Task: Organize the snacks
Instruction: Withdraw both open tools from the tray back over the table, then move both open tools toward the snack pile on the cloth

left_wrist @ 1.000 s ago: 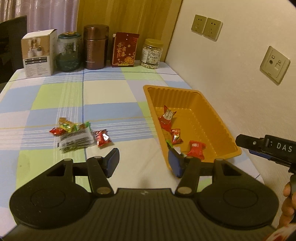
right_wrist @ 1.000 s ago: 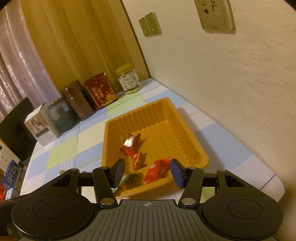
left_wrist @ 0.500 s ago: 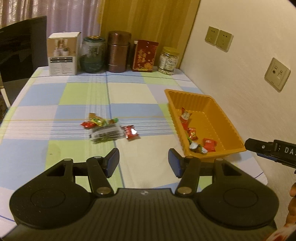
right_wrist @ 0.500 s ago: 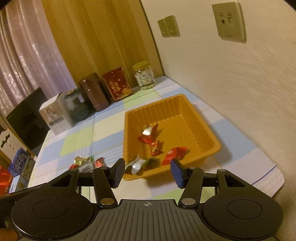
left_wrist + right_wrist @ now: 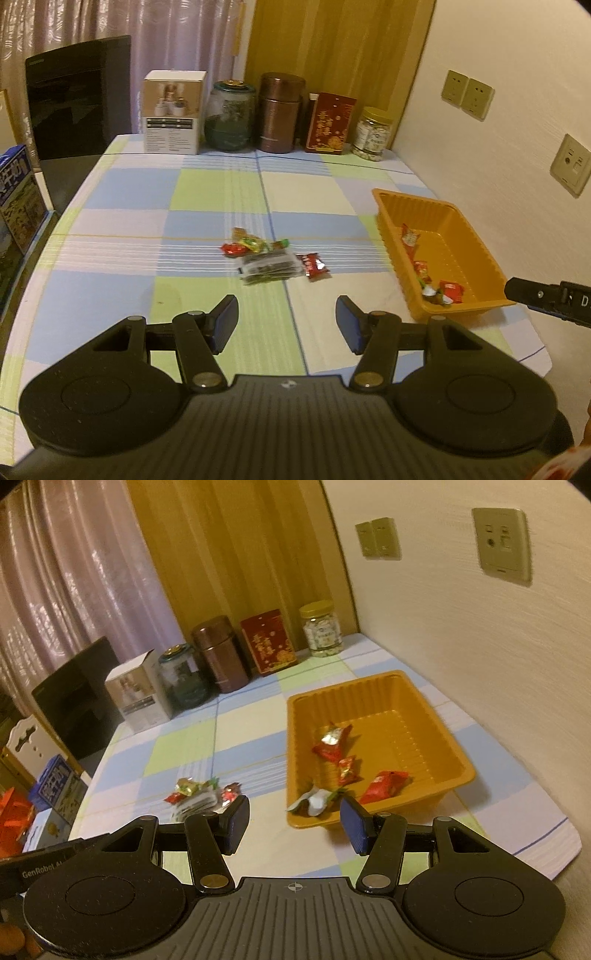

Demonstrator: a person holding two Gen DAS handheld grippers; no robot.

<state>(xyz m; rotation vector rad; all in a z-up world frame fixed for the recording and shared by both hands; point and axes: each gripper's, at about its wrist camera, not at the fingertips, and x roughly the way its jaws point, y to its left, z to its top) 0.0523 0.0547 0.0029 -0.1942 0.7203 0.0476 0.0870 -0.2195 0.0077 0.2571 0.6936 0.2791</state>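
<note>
An orange tray [image 5: 480, 251] [image 5: 436, 716] lies near the wall on the checked tablecloth and holds several wrapped snacks, among them a red packet [image 5: 384, 786]. A small pile of loose snacks [image 5: 269, 256] [image 5: 199, 794] lies mid-table, with a red packet [image 5: 314, 266] at its right. My left gripper [image 5: 286, 325] hangs open and empty above the near table, short of the pile. Near the tray's front corner, my right gripper [image 5: 293, 821] is likewise open, nothing between its fingers. The right gripper's body [image 5: 546, 295] juts in at the left wrist view's right edge.
Along the back edge stand a white box [image 5: 173, 110], a glass jar [image 5: 231, 116], a brown canister [image 5: 280, 112], a red box [image 5: 330, 122] and a small jar [image 5: 373, 133]. A dark chair [image 5: 74, 96] stands at the far left. Wall sockets [image 5: 467, 94] are on the right wall.
Both grippers have pulled back and risen from the tray, so more table shows. A white-and-green snack now lies at the tray's near corner. Jaw gaps are unchanged.
</note>
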